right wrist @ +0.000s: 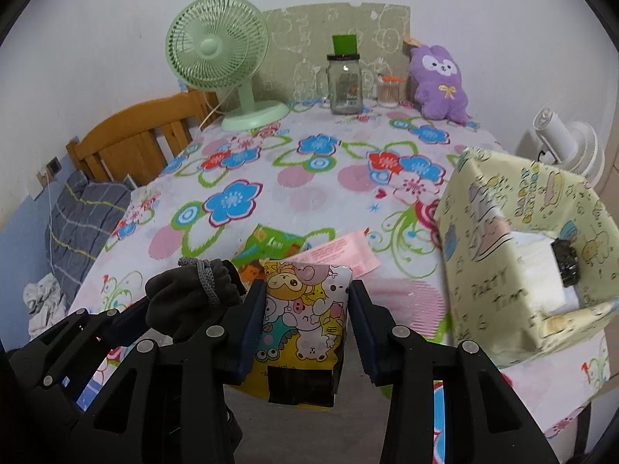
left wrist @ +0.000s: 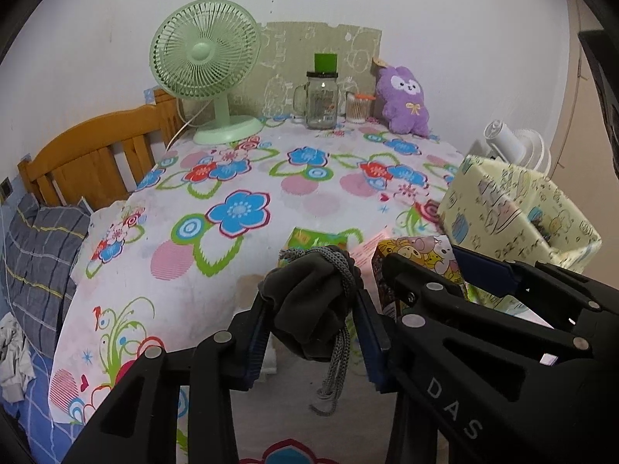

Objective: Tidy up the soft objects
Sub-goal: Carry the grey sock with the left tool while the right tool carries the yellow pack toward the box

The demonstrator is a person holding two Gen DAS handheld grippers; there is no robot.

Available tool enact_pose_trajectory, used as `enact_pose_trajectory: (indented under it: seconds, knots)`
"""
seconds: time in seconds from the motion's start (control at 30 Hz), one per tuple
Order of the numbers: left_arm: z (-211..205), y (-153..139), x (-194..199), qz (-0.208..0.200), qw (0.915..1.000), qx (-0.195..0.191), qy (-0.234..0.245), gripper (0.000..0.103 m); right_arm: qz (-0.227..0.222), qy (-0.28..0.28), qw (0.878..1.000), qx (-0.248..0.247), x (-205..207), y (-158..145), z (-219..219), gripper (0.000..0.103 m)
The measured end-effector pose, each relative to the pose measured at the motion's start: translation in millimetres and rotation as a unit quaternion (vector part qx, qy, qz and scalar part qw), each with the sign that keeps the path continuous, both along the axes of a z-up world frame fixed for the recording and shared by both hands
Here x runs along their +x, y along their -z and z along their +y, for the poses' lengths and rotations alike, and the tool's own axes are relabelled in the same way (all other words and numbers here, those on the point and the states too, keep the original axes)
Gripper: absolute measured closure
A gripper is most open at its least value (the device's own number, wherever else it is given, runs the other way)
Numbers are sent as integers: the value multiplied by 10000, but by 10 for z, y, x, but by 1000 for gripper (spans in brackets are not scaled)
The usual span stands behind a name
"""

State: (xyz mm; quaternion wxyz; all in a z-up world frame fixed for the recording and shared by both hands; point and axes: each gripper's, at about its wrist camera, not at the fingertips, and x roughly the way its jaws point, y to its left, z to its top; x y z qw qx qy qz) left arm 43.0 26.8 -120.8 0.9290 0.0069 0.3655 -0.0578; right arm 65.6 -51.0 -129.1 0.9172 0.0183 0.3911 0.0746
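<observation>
My left gripper (left wrist: 311,295) is shut on a dark grey cloth pouch (left wrist: 305,313), whose knotted grey cord (left wrist: 332,367) dangles below the pads. The pouch is held above the near edge of the floral-clothed table (left wrist: 232,178). Beside it, my right gripper (right wrist: 306,288) is shut on a soft packet printed with cartoon animals (right wrist: 305,324), also held off the table. In the right wrist view the left gripper's pouch (right wrist: 189,297) shows just left of the packet. A yellow patterned box (right wrist: 499,270) stands open at the right, with a dark item (right wrist: 566,265) inside.
A green packet (right wrist: 271,245), a pink packet (right wrist: 340,253) and a pink comb (right wrist: 406,301) lie on the cloth beyond the grippers. At the back stand a green fan (right wrist: 216,48), a glass jar (right wrist: 344,85), a swab pot (right wrist: 389,92) and a purple plush (right wrist: 439,81). A bed headboard (right wrist: 131,139) lies left.
</observation>
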Motion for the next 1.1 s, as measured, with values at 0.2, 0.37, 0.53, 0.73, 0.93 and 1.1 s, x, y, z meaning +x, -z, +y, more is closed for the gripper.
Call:
enact_pose_trajectory:
  seconds: [0.2, 0.37, 0.53, 0.73, 0.93, 1.1]
  knots:
    - [-79, -139, -13, -122, 9999, 7, 3, 62, -130, 68, 9999, -8, -23, -152, -87, 57]
    - [-152, -261, -21, -232, 9997, 22, 14, 62, -243, 109, 9996, 20, -44, -271, -161, 57]
    - [-227, -381, -28, -336, 9994, 13, 33, 62, -371, 169, 9992, 11, -64, -404, -237, 57]
    - [-318, -523, -32, -461, 9989, 13, 84, 62, -521, 234, 9984, 7, -86, -575, -345, 57]
    - [-425, -662, -10, -580, 9982, 21, 130, 62, -661, 298, 9974, 23, -99, -712, -450, 57]
    - [-538, -741, 6, -645, 9978, 35, 180, 62, -737, 355, 9966, 17, -91, -797, -553, 57]
